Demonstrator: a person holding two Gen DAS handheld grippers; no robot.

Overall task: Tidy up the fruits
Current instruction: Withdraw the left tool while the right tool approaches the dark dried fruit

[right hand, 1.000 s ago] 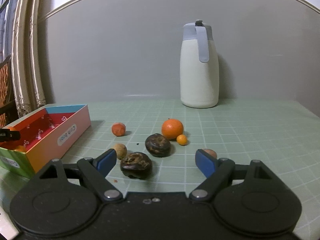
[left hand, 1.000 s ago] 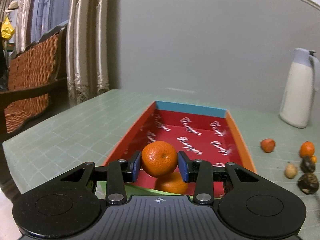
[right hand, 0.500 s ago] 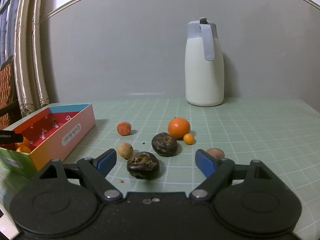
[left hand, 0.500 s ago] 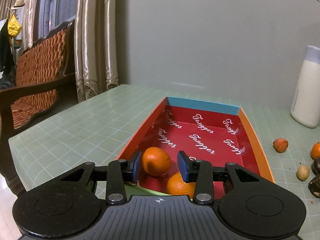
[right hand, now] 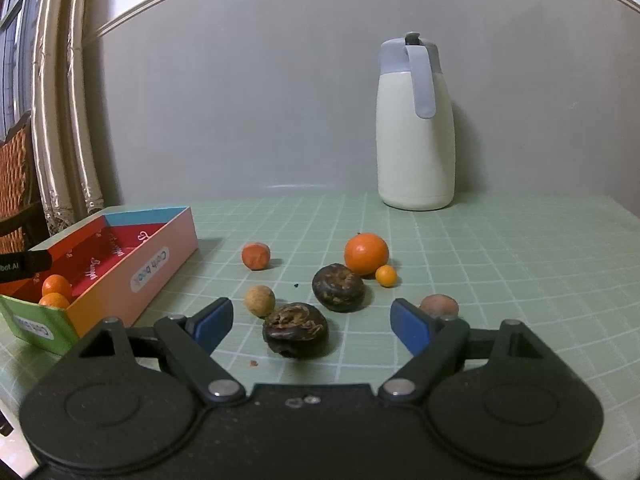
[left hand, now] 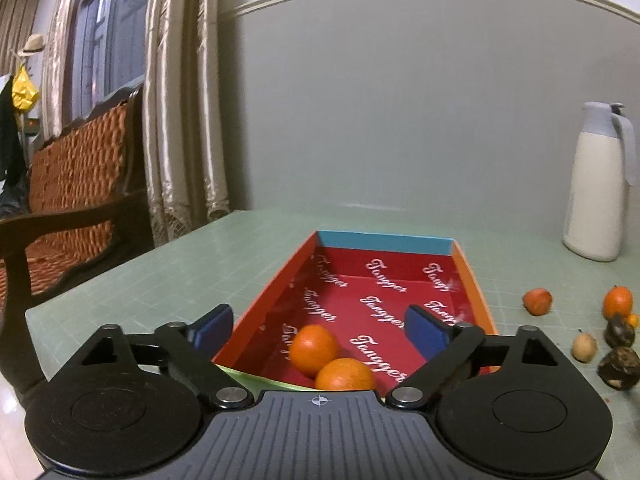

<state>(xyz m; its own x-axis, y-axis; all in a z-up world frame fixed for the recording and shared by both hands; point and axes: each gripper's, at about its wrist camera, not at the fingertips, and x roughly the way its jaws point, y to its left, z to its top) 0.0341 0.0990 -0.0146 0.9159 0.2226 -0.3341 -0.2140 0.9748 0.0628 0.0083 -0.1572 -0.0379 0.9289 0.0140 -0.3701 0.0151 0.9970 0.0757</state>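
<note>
Green grid table (right hand: 500,248), red-lined box (left hand: 400,242) — two glossy oranges (left hand: 314,349) inside

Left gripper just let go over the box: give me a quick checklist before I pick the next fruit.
1. Left gripper empty, jaws just opened wide, nothing between them: ok.
2. Released orange resting inside the box, touching the second orange: ok.
3. Right gripper open, holding nothing: ok.
4. Nearest dark fruit lies between the right fingers' line, unobstructed: ok.
5. Table cleared of fruit: not ok; seven pieces remain.
6. Room left in box: ok.
</note>
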